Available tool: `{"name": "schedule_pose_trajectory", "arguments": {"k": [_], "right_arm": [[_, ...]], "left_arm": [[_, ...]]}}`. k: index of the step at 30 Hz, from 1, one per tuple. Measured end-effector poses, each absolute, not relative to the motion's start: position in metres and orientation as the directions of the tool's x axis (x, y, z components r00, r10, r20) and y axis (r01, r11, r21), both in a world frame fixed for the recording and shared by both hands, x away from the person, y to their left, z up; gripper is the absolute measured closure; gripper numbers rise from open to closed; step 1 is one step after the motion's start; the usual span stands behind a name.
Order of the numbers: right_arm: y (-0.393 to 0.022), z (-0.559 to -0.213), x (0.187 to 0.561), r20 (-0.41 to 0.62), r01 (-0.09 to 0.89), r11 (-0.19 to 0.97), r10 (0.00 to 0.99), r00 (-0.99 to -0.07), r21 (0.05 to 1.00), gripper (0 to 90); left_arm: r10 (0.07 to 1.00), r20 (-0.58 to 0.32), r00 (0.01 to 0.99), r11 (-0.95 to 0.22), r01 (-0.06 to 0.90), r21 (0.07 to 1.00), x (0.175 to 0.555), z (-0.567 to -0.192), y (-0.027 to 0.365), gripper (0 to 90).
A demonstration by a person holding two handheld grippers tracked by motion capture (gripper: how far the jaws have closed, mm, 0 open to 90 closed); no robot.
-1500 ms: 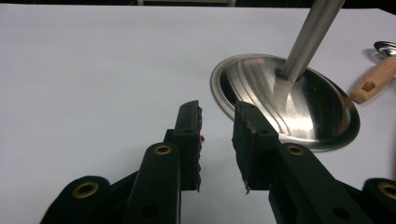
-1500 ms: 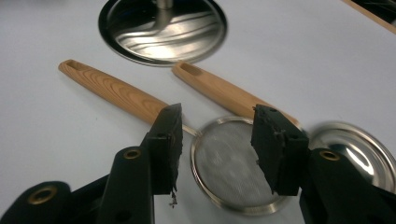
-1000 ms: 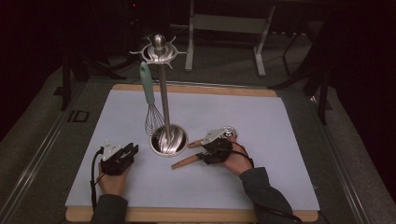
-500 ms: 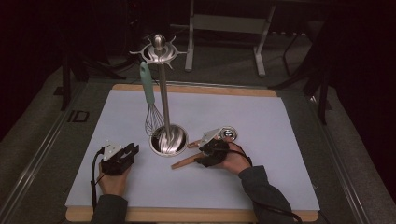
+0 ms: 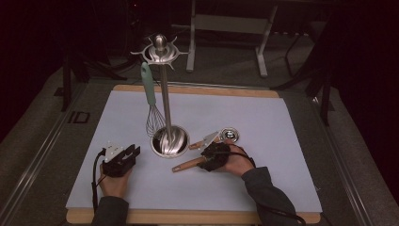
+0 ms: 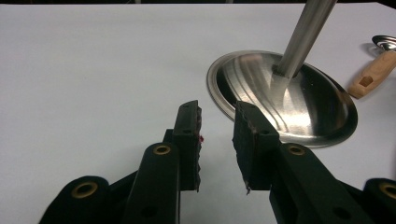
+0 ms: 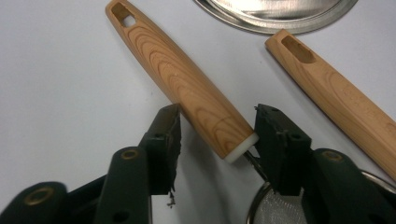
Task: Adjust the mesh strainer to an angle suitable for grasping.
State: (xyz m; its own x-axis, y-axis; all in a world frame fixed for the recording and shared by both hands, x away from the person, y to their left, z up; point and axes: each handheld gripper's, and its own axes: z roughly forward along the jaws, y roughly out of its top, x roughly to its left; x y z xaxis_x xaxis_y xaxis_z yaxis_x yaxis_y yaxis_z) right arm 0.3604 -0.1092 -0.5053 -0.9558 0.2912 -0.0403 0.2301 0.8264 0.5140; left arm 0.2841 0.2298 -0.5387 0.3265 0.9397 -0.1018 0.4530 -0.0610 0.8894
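Observation:
A steel utensil stand (image 5: 169, 141) rises from its round base (image 6: 289, 98) on the pale mat, and a green-handled whisk (image 5: 149, 94) hangs from its top hooks. My left gripper (image 5: 126, 155) (image 6: 215, 109) rests open left of the base, nothing between its jaws. My right gripper (image 5: 211, 157) (image 7: 217, 112) lies low on the mat, right of the base. A strainer's wooden handle (image 7: 182, 79) (image 5: 186, 165) lies slantwise between its jaws, the mesh (image 7: 275, 205) under them. These jaws have just been closing a little, and they stand wide around the handle.
A second wooden handle (image 7: 336, 93) (image 5: 200, 142) lies beside the first, pointing at the stand's base. Past the right hand sits a round metal piece (image 5: 231, 134). The mat (image 5: 282, 122) covers a wooden board, with dark floor and furniture legs beyond.

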Motion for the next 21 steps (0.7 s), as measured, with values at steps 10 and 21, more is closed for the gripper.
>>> {"name": "schedule_pose_trajectory", "arguments": {"k": [10,21], "right_arm": [[-0.101,-0.508,0.365,-0.049,0.223,0.854,0.278,-0.959,0.470,48.4],[-0.102,-0.504,0.362,-0.039,0.203,0.878,0.244,-0.969,0.433,55.1]], "left_arm": [[0.939,-0.101,0.328,-0.062,0.451,0.890,0.284,-0.539,0.230,71.3],[0.940,-0.102,0.326,-0.061,0.453,0.890,0.284,-0.539,0.229,70.6]]}}
